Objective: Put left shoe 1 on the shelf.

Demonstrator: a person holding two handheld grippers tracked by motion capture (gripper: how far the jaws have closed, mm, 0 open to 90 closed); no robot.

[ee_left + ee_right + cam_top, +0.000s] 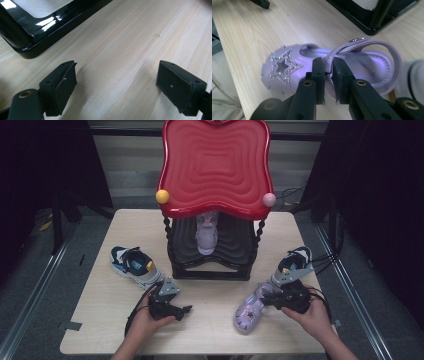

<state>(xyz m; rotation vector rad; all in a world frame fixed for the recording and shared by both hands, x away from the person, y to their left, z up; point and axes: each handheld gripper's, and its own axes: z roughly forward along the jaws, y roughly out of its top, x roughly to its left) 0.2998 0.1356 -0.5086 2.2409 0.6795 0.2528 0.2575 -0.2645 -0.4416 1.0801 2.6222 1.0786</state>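
Observation:
A lilac sandal (249,312) with a glittery star (283,67) on its toe lies on the wooden table at the front right. My right gripper (270,297) (327,62) is shut on the sandal's side, where the strap meets the upper. A matching lilac sandal (206,232) stands on the black lower shelf (235,250) of a rack with a red wavy top tray (215,165). At the front left, my left gripper (186,310) (116,80) hovers over bare wood, open, with nothing between its fingers.
A navy-and-white sneaker (134,265) lies left of the rack, another sneaker (295,262) right of it, just behind my right gripper. The rack's black base (30,37) (362,22) is close ahead. A yellow ball (162,196) and a pink ball (269,199) cap its posts.

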